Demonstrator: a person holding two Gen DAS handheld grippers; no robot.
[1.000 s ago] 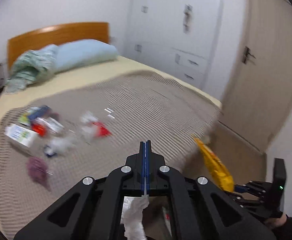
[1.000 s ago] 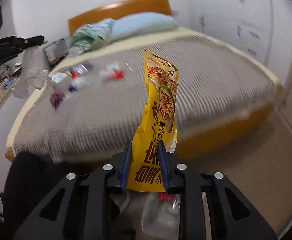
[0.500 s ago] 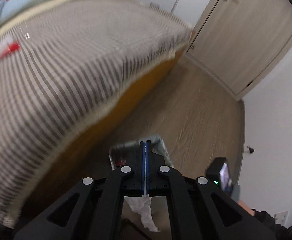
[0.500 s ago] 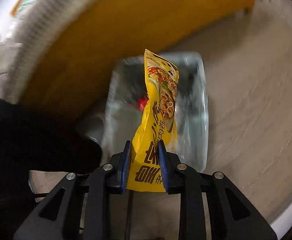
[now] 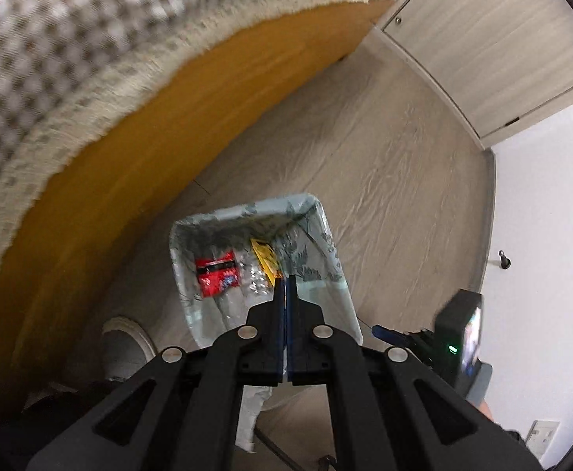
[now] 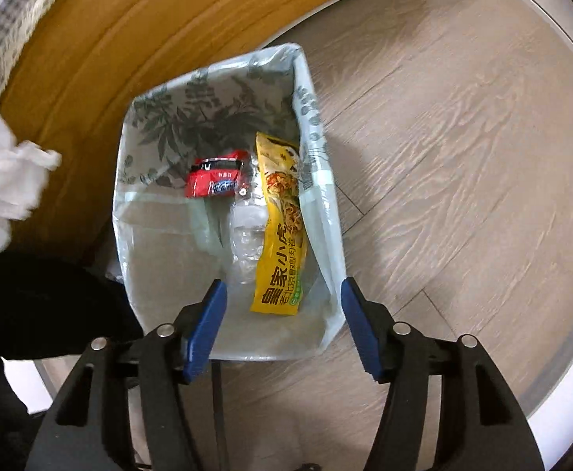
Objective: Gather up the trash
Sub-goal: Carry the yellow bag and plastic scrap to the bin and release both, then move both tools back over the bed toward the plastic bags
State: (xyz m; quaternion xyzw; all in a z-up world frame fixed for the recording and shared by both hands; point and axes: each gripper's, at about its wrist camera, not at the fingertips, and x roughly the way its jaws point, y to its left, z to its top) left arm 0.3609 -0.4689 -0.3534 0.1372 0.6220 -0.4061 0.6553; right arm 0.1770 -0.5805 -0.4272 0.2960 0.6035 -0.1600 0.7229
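Jaws on the right hand-held gripper (image 6: 282,322) have just spread, so the yellow snack wrapper (image 6: 280,231) now lies in the lined bin (image 6: 318,125). Left hand-held gripper (image 5: 285,286) stays clamped on white tissue (image 6: 0,192), next to drop.

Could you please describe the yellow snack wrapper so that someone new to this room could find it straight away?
Beside the wooden bed frame a bin with a leaf-printed liner stands on the floor. The yellow snack wrapper lies inside, along the bin's right wall. It is long and yellow with dark lettering, unlike the short red packet and the clear crumpled bottle beside it.
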